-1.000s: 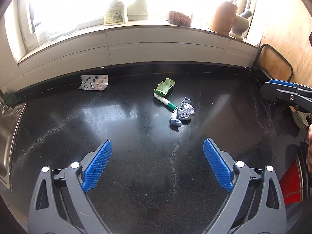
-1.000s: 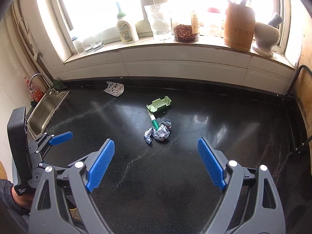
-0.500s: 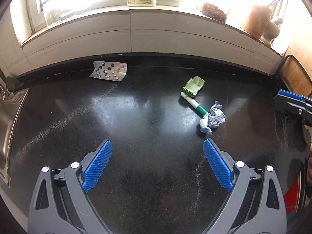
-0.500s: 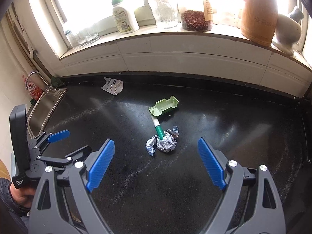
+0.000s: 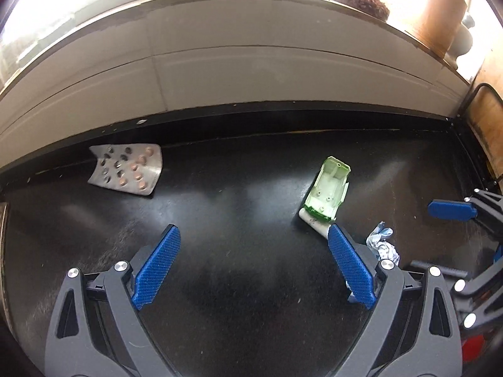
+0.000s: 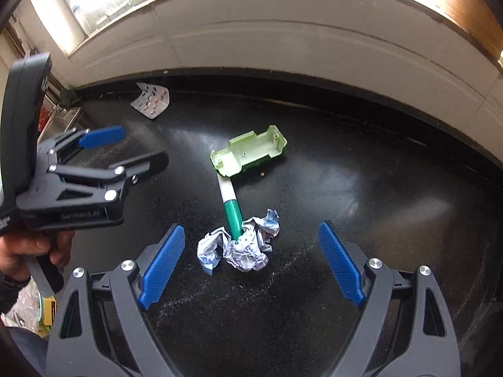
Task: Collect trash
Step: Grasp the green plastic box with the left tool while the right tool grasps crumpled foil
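Fingers spread wide on the right gripper (image 6: 251, 262), blue pads (image 6: 162, 270) flanking a crumpled paper wad (image 6: 242, 248) that sits on the black counter (image 6: 361, 188) just ahead of the gap between them. Nothing is pinched. A green-and-white marker (image 6: 231, 205) pokes its green end into the wad, and its white end runs up to a pale green plastic shell (image 6: 250, 150) lying open side up, touching or just about touching it.

Over to the left gripper (image 5: 253, 267): fingers spread here too, nothing between them but bare counter (image 5: 235, 194). Its right pad (image 5: 350, 267) hides part of the marker (image 5: 312, 221), and the wad (image 5: 383, 245) peeks out just past that finger. The shell (image 5: 330, 193) sits beyond, resting over the marker's white end.

Farther left, near the back edge, a foil pill blister (image 5: 127, 169) lies well apart from the rest; the right view shows it (image 6: 151, 99) beyond the left gripper (image 6: 125, 147), which a hand (image 6: 28, 249) holds by the handle. The right gripper's blue pad (image 5: 451, 209) shows at the left view's right edge.

White tiles (image 6: 283, 34) run behind the counter, under a bright sill with a wooden pot (image 5: 440, 12).
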A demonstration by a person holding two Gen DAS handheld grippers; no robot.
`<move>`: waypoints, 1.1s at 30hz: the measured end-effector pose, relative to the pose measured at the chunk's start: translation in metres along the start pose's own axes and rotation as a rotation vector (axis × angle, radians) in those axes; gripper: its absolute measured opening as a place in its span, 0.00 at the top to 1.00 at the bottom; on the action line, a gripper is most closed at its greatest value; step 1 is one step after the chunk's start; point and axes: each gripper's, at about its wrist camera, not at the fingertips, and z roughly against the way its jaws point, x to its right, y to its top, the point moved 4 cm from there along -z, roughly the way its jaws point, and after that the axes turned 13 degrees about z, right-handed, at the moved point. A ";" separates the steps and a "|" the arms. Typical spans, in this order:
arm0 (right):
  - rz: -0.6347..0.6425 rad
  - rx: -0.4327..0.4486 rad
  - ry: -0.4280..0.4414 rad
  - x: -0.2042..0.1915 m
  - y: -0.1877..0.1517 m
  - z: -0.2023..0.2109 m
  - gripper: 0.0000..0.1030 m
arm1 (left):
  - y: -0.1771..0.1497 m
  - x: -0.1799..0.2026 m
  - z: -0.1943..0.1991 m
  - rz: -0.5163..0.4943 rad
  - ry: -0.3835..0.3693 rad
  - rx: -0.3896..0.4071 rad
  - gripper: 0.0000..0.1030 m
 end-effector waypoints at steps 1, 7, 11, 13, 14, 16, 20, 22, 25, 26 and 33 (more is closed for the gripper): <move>0.015 -0.011 0.003 -0.002 -0.004 -0.008 0.18 | 0.003 0.005 -0.006 -0.022 -0.012 -0.006 0.11; 0.112 -0.028 0.007 -0.017 -0.020 -0.038 0.23 | 0.012 0.042 -0.048 -0.222 -0.078 -0.048 0.11; 0.144 -0.005 0.031 -0.025 -0.025 -0.044 0.34 | 0.016 0.062 -0.068 -0.318 -0.113 -0.063 0.11; 0.149 0.005 0.052 -0.026 -0.025 -0.042 0.51 | 0.018 0.068 -0.074 -0.340 -0.132 -0.073 0.12; 0.151 0.010 0.064 -0.027 -0.025 -0.041 0.56 | 0.018 0.071 -0.077 -0.343 -0.148 -0.081 0.16; 0.157 0.008 0.075 -0.029 -0.025 -0.039 0.72 | 0.018 0.075 -0.081 -0.351 -0.169 -0.100 0.30; 0.150 0.014 0.094 -0.026 -0.026 -0.032 0.76 | 0.016 0.080 -0.085 -0.377 -0.174 -0.128 0.66; 0.151 0.026 0.090 -0.026 -0.026 -0.023 0.76 | 0.010 0.083 -0.075 -0.375 -0.182 -0.115 0.68; 0.152 0.048 0.077 -0.027 -0.027 -0.007 0.76 | 0.010 0.084 -0.059 -0.357 -0.183 -0.092 0.68; 0.151 0.057 0.072 -0.027 -0.027 -0.001 0.76 | 0.012 0.083 -0.051 -0.348 -0.178 -0.079 0.68; 0.159 0.120 0.033 -0.031 -0.040 0.044 0.76 | 0.011 0.075 0.008 -0.252 -0.156 -0.007 0.68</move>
